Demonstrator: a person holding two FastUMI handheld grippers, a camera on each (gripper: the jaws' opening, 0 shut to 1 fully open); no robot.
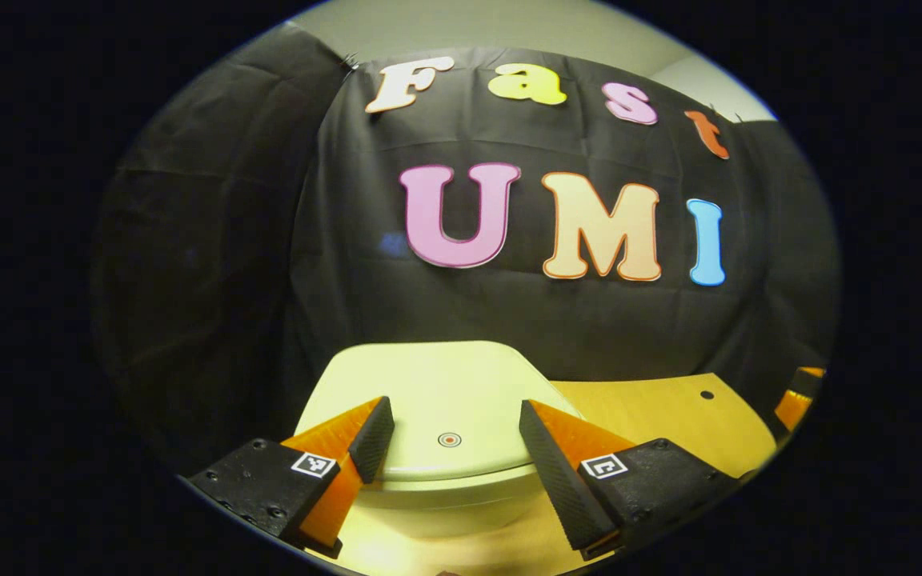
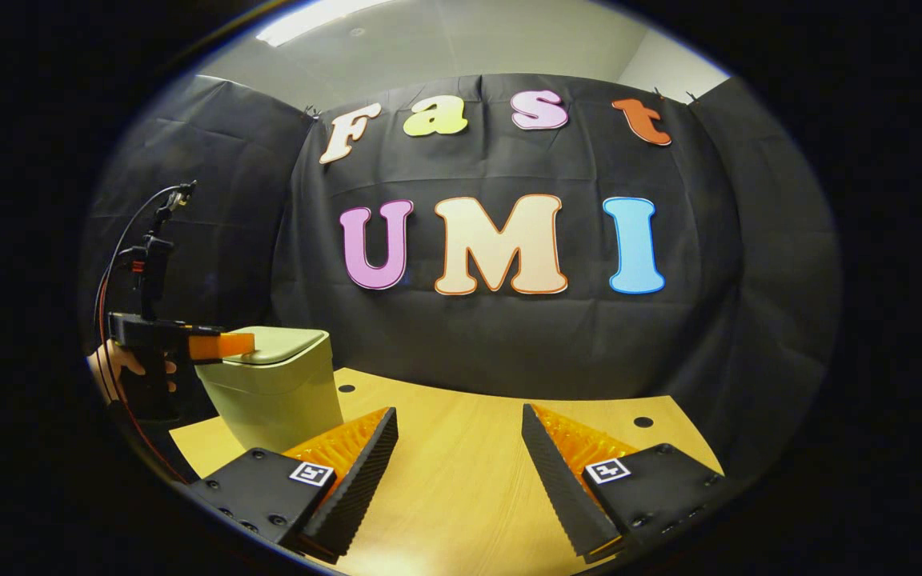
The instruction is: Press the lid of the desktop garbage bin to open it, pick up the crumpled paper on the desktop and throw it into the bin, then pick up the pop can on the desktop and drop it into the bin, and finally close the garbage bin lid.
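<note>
A pale green desktop bin point(image 1: 429, 480) stands right in front of my left gripper point(image 1: 454, 424), its lid point(image 1: 429, 392) down and flat, with a small round mark point(image 1: 449, 439) near the lid's front edge. The left gripper is open, its fingers spread just above the lid's front. In the right gripper view the same bin point(image 2: 273, 392) stands at the table's left end, and the left gripper point(image 2: 221, 346) hovers over its lid, held by a hand point(image 2: 113, 364). My right gripper point(image 2: 459, 448) is open over bare wood, nothing between its fingers.
The wooden tabletop point(image 2: 461, 464) has small dark holes point(image 2: 643, 422) near its far edge. The black cloth wall point(image 2: 509, 336) closes the back and sides. A cable runs up from the left gripper's mast point(image 2: 149, 256). The right gripper's tip point(image 1: 797, 400) shows at the table's right edge.
</note>
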